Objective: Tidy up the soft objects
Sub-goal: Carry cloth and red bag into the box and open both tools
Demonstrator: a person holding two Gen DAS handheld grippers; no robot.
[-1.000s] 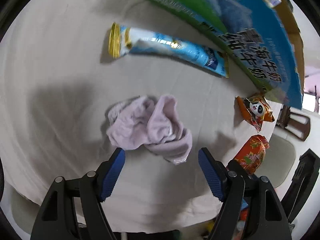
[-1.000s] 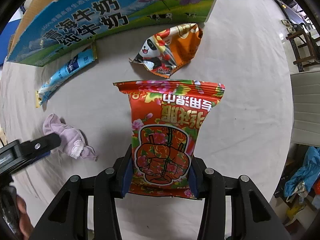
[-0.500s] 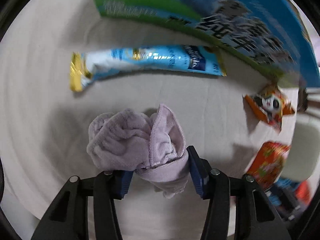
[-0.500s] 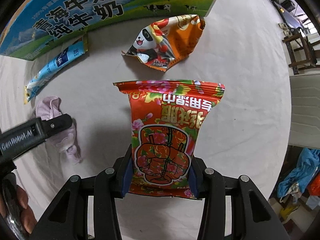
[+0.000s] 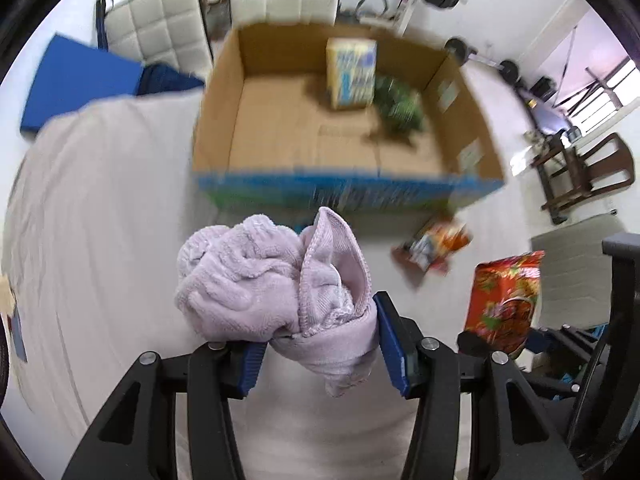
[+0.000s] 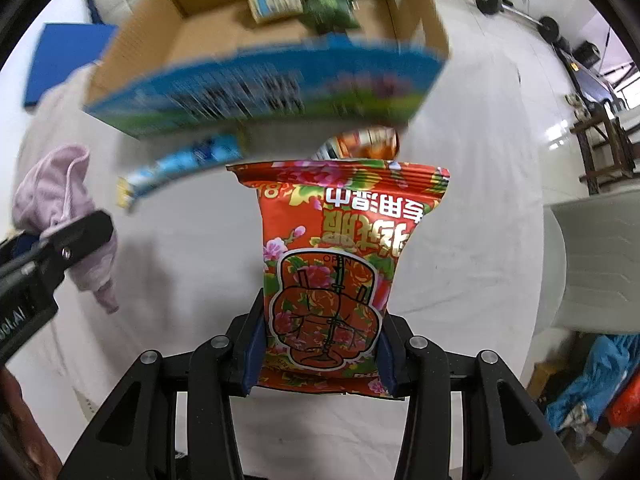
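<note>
My left gripper (image 5: 318, 344) is shut on a crumpled lilac towel (image 5: 256, 280) and holds it above the white tablecloth; the towel also shows in the right wrist view (image 6: 60, 200). My right gripper (image 6: 318, 352) is shut on a red flowered snack bag (image 6: 340, 256), held upright; the bag also shows in the left wrist view (image 5: 504, 300). The open cardboard box (image 5: 280, 128) with blue printed sides stands ahead of both; it also shows in the right wrist view (image 6: 224, 36). A yellow-blue pack (image 5: 352, 72) and a green bag (image 5: 400, 108) lie inside it.
An orange panda snack bag (image 5: 436, 244) lies on the cloth in front of the box. A long blue wrapper (image 6: 180, 168) lies by the box's front wall. White padded chairs (image 5: 160, 28), a wooden chair (image 5: 588, 176) and gym weights stand around the table.
My left gripper closed on the towel and lifted it off the cloth. Both grippers rose and tilted up, so the box interior came into view. The red bag stays gripped.
</note>
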